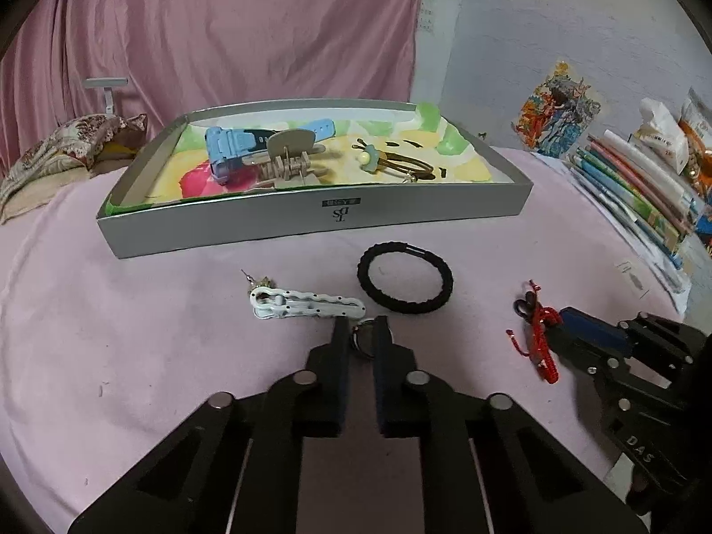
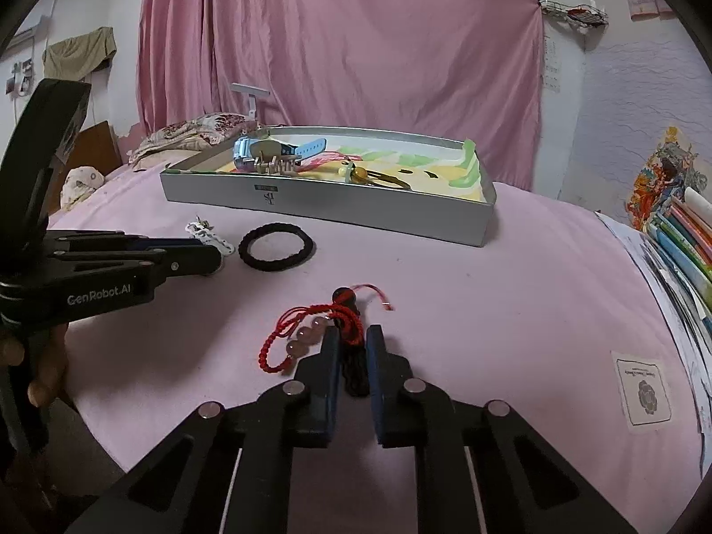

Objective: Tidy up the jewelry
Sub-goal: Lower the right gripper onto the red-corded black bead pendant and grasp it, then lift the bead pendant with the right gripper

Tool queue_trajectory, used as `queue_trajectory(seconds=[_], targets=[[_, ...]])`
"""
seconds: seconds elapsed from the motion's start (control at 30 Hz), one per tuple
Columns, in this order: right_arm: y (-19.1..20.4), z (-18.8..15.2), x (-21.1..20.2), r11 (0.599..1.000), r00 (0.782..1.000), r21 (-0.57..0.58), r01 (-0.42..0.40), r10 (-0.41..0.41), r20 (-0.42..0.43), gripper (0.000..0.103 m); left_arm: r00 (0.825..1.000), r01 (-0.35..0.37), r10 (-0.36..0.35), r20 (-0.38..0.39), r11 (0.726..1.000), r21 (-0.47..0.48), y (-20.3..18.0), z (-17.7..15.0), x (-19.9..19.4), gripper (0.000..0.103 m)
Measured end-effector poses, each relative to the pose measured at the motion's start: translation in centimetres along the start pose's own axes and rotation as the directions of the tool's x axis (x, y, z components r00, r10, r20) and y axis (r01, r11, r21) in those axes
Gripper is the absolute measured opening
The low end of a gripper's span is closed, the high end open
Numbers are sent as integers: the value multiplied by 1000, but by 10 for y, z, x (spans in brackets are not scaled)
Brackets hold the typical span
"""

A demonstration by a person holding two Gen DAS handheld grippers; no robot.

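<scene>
A grey box at the back of the pink bed holds a blue watch, a beige hair claw and a hair tie with a bead. In front lie a white hair clip, a black braided band and a red cord bracelet with pink beads. My left gripper has its fingers closed around a small metal ring on the cover. My right gripper is closed on the bracelet's dark cord and tassel.
Books and folders lie along the right edge of the bed with snack bags behind. A patterned pillow sits at the back left. A pink curtain hangs behind.
</scene>
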State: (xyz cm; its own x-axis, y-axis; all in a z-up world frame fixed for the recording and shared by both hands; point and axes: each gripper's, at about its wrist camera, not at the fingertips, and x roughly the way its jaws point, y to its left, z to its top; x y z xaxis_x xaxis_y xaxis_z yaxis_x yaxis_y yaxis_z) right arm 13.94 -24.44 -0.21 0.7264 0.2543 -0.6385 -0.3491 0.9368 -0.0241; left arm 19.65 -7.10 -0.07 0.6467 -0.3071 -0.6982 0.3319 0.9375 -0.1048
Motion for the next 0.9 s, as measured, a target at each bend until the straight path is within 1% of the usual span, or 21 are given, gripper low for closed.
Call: queue_trajectory(seconds=[0.2, 0.3, 0.4, 0.53, 0.57, 0.63, 0.73, 0.8, 0.83, 0.87, 0.9], targets=[[2, -2, -6, 1000, 1000, -3, -4, 4, -28, 11, 1000, 21, -20, 8, 1000, -18, 1, -5, -5, 4], [7, -1, -11, 998, 998, -58, 33, -37, -54, 11, 999, 29, -28, 14, 999, -30, 1, -9, -9, 3], [4, -3, -15, 994, 994, -84, 72, -78, -73, 11, 999, 36, -36, 19, 999, -39, 1, -12, -13, 3], [-1, -5, -19, 983, 987, -117, 144, -152, -60, 11, 999, 47, -46, 24, 998, -40, 0, -14, -17, 3], [-3, -4, -20, 982, 986, -118, 151, -158, -53, 11, 999, 48, -47, 26, 998, -41, -1, -14, -17, 3], [-5, -1, -22, 984, 988, -106, 145, -150, -38, 11, 998, 55, -54, 35, 997, -45, -1, -14, -20, 3], [-7, 7, -25, 993, 996, -67, 94, -95, -3, 11, 997, 55, -53, 49, 997, -51, 0, -14, -25, 3], [-2, 15, -25, 996, 997, -63, 71, -69, 23, 11, 997, 51, -48, 59, 997, -56, 1, -14, -29, 3], [2, 19, -25, 995, 997, -74, 64, -61, 37, 10, 997, 47, -43, 63, 997, -58, 2, -14, -31, 3], [9, 24, -26, 993, 997, -101, 66, -61, 55, 2, 997, 42, -38, 66, 997, -62, 4, -14, -32, 3], [16, 28, -26, 989, 996, -129, 70, -62, 64, 2, 997, 39, -35, 69, 997, -66, 5, -14, -33, 3]])
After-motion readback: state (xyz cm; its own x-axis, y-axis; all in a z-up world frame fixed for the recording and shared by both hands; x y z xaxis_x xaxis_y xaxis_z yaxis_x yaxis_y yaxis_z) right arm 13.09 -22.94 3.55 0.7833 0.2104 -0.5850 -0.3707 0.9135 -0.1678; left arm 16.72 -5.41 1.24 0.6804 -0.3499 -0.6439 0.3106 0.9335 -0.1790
